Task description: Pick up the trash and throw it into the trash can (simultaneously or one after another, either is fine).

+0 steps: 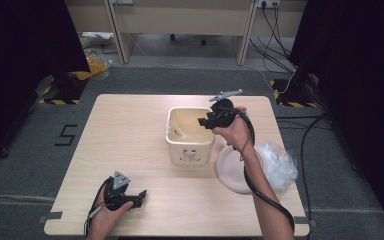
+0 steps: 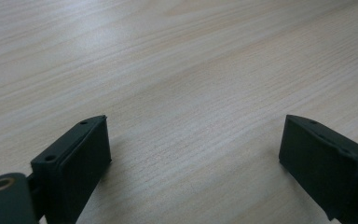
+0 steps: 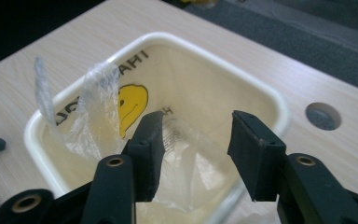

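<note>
Looking down from the high view: holding the right gripper [image 1: 203, 121] over the cream bin [image 1: 190, 136] near the middle of the table [image 1: 130, 130], fingers spread partway above the clear bag liner [image 1: 176, 131] lying inside; resting the left gripper [image 1: 141, 195] on the table near the front edge, well apart from the bin; leaving a round lid [image 1: 230, 170] and a crumpled clear bag [image 1: 280, 162] just right of the bin. Looking along the left gripper view: keeping the fingers [image 2: 81, 154] spread wide over bare wood, pinching nothing. Looking along the right gripper view: hanging the half-spread fingers [image 3: 149, 144] over the bin's rim [image 3: 177, 44], gripping nothing, with one edge of the liner [image 3: 98, 107] standing loose above the rim. Risking, probably, a liner slumping back into the bin, being thin and unheld; possibly nudging the light bin when reaching in again.
</note>
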Available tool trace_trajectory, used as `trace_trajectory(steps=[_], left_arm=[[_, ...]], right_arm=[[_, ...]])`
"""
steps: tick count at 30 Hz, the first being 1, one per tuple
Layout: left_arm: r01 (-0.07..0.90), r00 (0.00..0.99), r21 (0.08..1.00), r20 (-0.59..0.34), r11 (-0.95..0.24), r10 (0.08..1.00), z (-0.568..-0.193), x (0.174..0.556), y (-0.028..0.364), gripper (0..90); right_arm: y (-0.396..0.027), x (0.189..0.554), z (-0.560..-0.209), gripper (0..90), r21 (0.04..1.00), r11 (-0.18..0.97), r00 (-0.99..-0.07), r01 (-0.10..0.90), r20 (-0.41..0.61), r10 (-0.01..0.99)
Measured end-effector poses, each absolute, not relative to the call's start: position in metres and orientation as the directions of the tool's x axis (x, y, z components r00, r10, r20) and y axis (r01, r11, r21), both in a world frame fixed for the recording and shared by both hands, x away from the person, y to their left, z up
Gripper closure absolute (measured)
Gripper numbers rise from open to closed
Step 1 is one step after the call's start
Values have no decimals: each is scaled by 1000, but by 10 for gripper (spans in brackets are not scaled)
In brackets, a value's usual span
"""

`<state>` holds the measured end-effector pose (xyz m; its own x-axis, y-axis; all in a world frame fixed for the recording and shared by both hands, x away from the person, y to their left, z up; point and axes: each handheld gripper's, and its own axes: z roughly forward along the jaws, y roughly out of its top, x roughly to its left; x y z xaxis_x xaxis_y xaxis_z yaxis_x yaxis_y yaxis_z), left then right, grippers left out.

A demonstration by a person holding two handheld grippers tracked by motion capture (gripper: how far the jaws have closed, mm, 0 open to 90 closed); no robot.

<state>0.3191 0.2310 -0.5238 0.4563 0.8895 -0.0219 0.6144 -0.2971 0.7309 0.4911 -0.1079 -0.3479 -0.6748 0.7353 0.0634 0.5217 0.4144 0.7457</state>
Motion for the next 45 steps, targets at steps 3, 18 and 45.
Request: trace_trajectory(steps=[3, 18, 45], left_arm=[[614, 456, 731, -22, -297, 890, -524, 319, 231, 80], [581, 522, 750, -45, -316, 852, -520, 313, 210, 148], [424, 811, 753, -69, -502, 581, -511, 349, -3, 192]], right_arm=[[-125, 483, -338, 521, 771, 380, -664, 511, 74, 744], [-230, 440, -377, 506, 780, 282, -576, 558, 120, 809], [-292, 427, -437, 484, 762, 176, -474, 624, 189, 860]])
